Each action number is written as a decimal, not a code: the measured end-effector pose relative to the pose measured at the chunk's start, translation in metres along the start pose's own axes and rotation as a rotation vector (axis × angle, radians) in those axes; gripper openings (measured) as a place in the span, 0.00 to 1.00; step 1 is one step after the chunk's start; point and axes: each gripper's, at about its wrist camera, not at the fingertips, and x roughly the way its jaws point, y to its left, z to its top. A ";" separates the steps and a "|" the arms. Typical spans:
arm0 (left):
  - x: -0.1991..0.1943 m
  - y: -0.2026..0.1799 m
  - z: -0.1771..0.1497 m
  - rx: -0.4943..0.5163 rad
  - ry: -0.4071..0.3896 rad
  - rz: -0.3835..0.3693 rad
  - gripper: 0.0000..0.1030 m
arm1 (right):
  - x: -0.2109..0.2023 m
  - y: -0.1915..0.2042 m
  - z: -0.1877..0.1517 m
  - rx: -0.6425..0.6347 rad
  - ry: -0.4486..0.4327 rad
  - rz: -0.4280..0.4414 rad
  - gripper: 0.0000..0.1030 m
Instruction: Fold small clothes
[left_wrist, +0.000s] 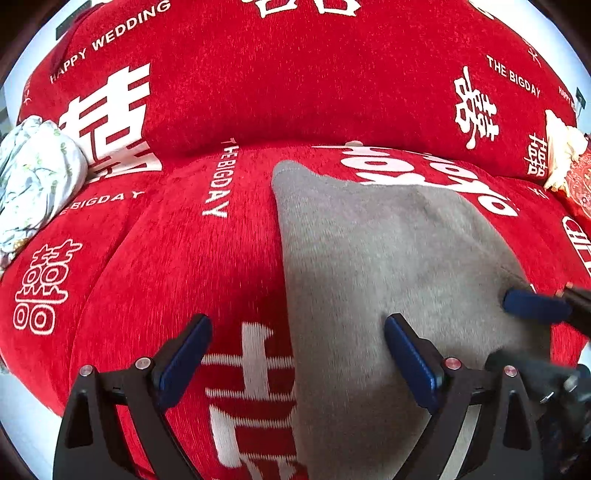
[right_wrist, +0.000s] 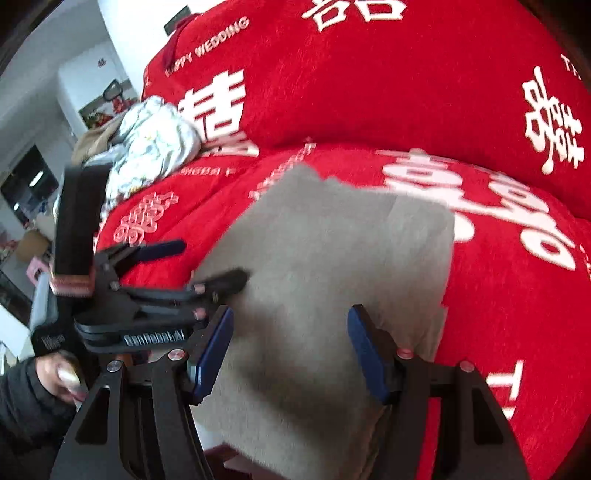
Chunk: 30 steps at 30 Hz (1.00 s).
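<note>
The soft grey rectangular cloth (right_wrist: 325, 280) lies flat on the red printed sofa cover (left_wrist: 177, 258), likely spread for folding, with the left gripper (left_wrist: 297, 354) and right gripper (right_wrist: 290, 350) both spread wide, holding nothing.

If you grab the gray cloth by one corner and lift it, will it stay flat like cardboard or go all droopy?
Probably droopy. The gray cloth follows the curve of the red sofa cover and hangs over its front edge, so it looks soft. Its fuzzy surface should give the left gripper some hold. It looks thin, so likely light.
</note>
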 end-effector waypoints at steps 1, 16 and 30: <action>0.000 0.000 -0.002 -0.001 0.000 0.000 0.92 | 0.001 0.000 -0.005 -0.004 0.002 -0.007 0.66; -0.034 -0.007 -0.027 0.003 -0.040 0.035 0.92 | -0.010 0.014 -0.051 0.010 0.041 -0.111 0.77; -0.103 -0.020 -0.047 -0.014 -0.149 0.039 0.92 | -0.082 0.061 -0.049 -0.009 -0.183 -0.351 0.81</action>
